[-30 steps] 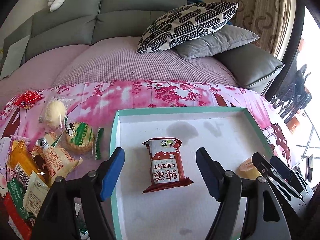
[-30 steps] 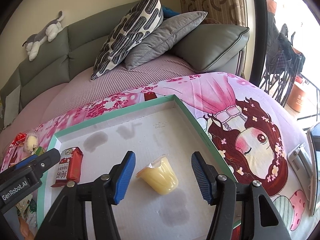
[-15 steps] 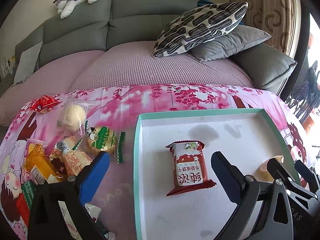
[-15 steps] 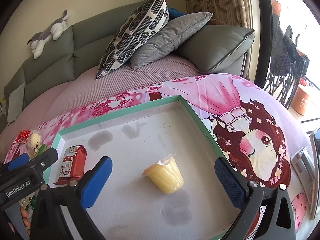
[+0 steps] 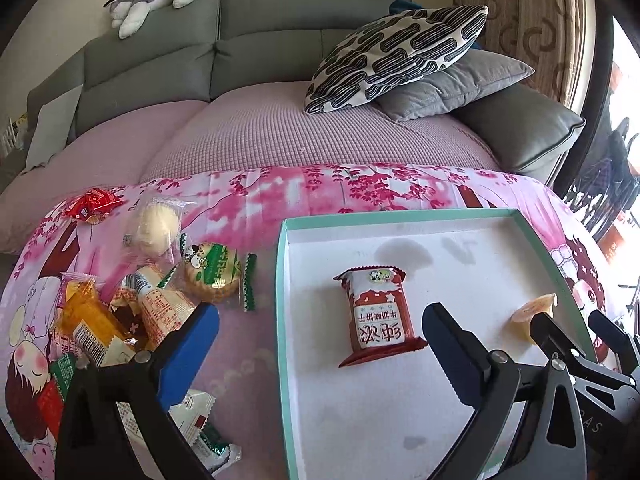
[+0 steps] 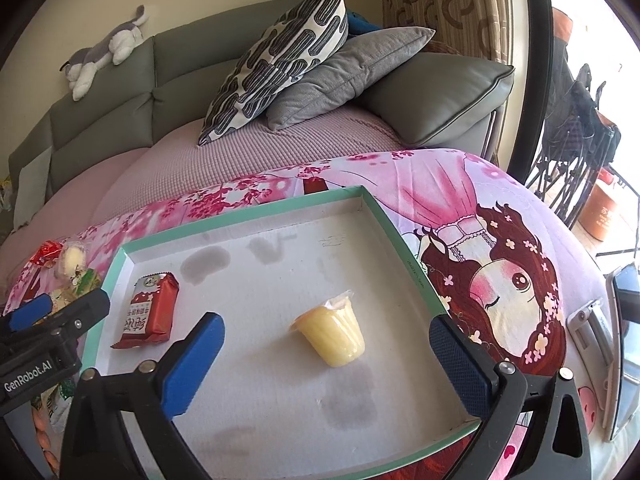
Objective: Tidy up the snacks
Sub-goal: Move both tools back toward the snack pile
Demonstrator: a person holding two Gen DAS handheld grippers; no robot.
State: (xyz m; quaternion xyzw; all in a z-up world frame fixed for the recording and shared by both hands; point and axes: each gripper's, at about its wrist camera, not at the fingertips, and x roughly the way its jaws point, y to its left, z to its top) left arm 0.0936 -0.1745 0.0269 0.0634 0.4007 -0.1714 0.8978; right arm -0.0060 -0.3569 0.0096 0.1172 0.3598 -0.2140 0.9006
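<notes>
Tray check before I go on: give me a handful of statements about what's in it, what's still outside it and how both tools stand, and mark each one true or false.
1. The red snack packet lies inside the tray. True.
2. The yellow jelly cup stands upright. False: it lies tipped on its side on the tray floor.
3. The right tool is clamped on the jelly cup. False: its jaws stand wide open, clear of the cup.
4. A pile of snacks waits on the cloth outside the tray. True.
5. The left tool holds the red packet. False: it is open and holds nothing.
</notes>
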